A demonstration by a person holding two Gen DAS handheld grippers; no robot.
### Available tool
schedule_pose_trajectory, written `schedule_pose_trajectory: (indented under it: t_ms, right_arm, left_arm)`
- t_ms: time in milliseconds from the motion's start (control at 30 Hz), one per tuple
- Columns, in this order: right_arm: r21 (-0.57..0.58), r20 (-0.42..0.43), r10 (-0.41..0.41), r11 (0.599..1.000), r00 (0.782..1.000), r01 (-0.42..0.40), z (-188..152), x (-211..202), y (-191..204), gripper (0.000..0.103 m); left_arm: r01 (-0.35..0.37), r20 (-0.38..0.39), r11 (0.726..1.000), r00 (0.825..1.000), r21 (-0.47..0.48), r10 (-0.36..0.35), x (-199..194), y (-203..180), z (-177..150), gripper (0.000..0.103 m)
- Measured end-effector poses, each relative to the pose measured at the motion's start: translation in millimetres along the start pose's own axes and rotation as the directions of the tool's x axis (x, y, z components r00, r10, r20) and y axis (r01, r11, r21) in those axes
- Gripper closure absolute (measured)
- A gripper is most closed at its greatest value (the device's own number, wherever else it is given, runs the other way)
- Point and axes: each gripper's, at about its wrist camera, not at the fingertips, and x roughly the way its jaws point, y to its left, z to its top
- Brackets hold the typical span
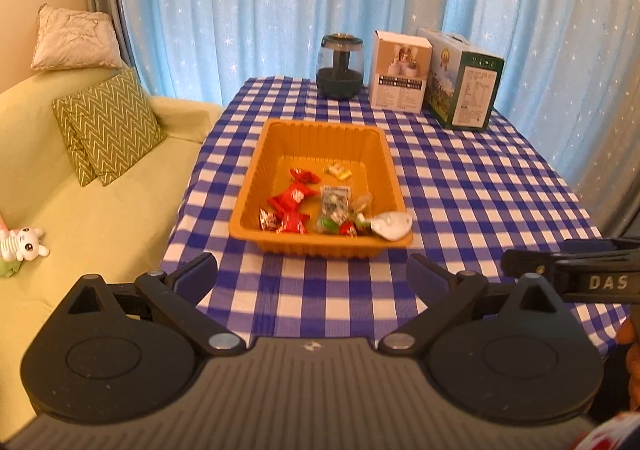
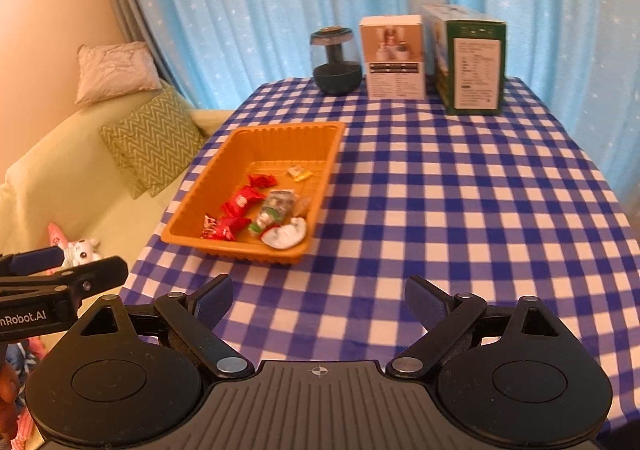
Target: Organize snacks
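Clearly, both of my tools hung over the near edge of the blue-and-white checked tablecloth (image 1: 460,186); the left gripper (image 1: 312,274) had its blue-padded jaws spread wide with nothing between them; the right gripper (image 2: 318,302) likewise stood wide apart and empty above the cloth. Beyond them sat the orange ribbed plastic tray (image 1: 256,186), toward the sofa side of the table; inside it lay the snacks: red foil-wrapped candies (image 1: 290,202), a small yellow wrapped sweet (image 1: 338,171), a clear packet with dark print (image 1: 335,199), and a white rounded packet (image 1: 390,224) resting against the tray's near right corner. At the far edge stood a dark glass-domed jar (image 1: 340,66), a white carton (image 1: 398,72) and a green carton (image 1: 462,84).
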Motion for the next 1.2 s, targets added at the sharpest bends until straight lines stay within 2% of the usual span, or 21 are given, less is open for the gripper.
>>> schedule_pose_trajectory:
  t_ms: [133, 367, 1200]
  right_arm:
    - [0.003, 0.018, -0.021, 1.000, 1.000, 0.021, -12, -14, -6, 0.011]
    - [-0.002, 0.009, -0.014, 1.000, 1.000, 0.014, -24, -32, -7, 0.011]
    - [0.001, 0.018, -0.007, 1.000, 1.000, 0.007, -19, -42, -4, 0.011]
  left_arm:
    - [-0.007, -0.014, 1.000, 1.000, -0.021, 0.007, -6, -1, -6, 0.003]
    - [-0.046, -0.021, 0.999, 0.999, 0.005, 0.046, -16, -12, -11, 0.000]
    - [-0.028, -0.033, 1.000, 0.999, -0.001, 0.028, -18, -26, -14, 0.000]
